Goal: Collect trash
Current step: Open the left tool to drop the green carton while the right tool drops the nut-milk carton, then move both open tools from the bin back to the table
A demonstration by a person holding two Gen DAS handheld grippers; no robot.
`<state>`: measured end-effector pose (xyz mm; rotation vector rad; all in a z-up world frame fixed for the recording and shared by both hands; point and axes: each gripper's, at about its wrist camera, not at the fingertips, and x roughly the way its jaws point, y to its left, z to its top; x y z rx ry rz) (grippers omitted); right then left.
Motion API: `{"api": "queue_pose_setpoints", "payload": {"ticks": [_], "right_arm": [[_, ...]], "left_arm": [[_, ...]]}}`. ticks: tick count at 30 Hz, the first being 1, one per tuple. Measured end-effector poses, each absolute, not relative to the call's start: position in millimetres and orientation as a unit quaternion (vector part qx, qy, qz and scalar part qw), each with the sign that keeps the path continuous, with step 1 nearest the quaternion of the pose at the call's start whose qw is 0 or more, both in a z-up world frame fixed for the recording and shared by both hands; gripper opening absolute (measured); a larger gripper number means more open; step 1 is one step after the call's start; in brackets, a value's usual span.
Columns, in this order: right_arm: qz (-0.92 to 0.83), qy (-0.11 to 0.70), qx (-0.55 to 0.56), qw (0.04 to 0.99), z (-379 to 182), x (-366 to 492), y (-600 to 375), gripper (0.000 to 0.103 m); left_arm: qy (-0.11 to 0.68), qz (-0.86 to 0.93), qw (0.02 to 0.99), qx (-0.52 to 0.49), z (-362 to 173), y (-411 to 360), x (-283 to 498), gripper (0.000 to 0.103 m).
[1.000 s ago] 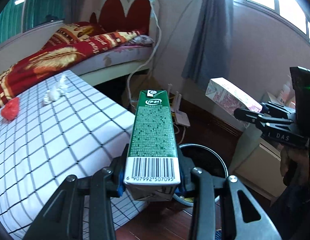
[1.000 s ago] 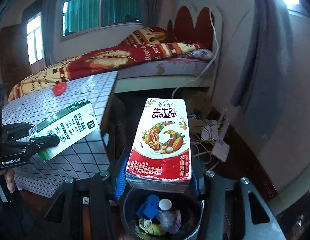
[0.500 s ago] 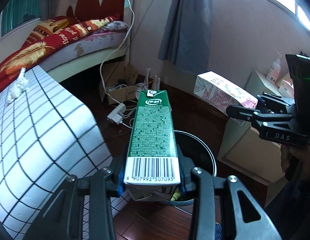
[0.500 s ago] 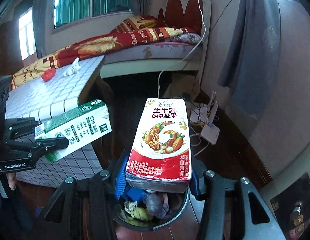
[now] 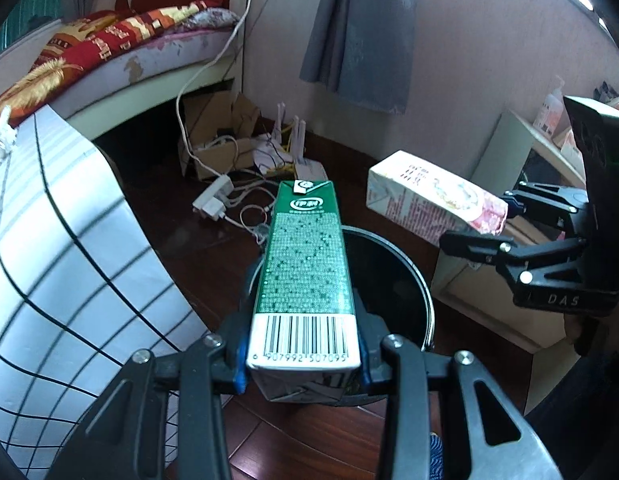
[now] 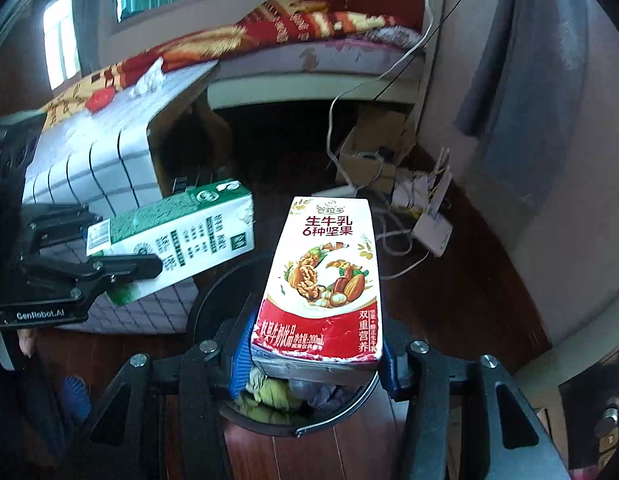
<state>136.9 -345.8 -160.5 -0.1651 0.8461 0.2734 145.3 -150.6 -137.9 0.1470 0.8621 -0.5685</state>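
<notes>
My left gripper (image 5: 303,364) is shut on a green milk carton (image 5: 305,272), held lengthwise above the near rim of a black trash bin (image 5: 405,280) on the floor. My right gripper (image 6: 313,360) is shut on a red-and-white nut milk carton (image 6: 325,276), held over the same trash bin (image 6: 341,412), which holds crumpled waste. Each view shows the other gripper: the red carton (image 5: 433,200) hangs to the right of the bin, the green carton (image 6: 181,240) to its left. A white tissue wad (image 6: 149,76) and a red scrap (image 6: 99,100) lie on the checked table.
The table with the checked cloth (image 5: 57,248) stands just left of the bin. Cables, a power strip (image 5: 213,200) and a router (image 6: 433,232) lie on the dark wood floor behind it. A bed (image 6: 309,36) is at the back, a low cabinet (image 5: 485,304) on the right.
Both grippers have come down with their cartons and tilted further downward. The bin now lies directly under them and looks larger. Both grips are unchanged.
</notes>
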Motion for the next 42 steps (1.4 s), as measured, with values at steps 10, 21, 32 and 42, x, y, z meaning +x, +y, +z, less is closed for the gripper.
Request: {"api": "queue_pose_setpoints", "payload": {"ticks": [10,21,32,42], "right_arm": [[0.154,0.463,-0.106,0.867,-202.8,148.8,-335.9,0.053],[0.090,0.509,-0.118,0.848,-235.6,167.3,-350.4,0.103],[0.071,0.504,-0.120,0.852,-236.6,170.0,-350.8,0.103],[0.082,0.489,-0.123,0.860,-223.5,168.7,-339.4,0.103]], "left_arm": [[0.454,-0.274,0.845,0.069,-168.3,-155.6,152.5,0.040],[0.469,-0.218,0.853,0.063,-186.8,-145.6,156.0,0.099],[0.450,-0.186,0.871,0.070,-186.2,-136.8,152.8,0.103],[0.439,-0.178,0.878,0.076,-177.9,-135.0,149.3,0.103]]}}
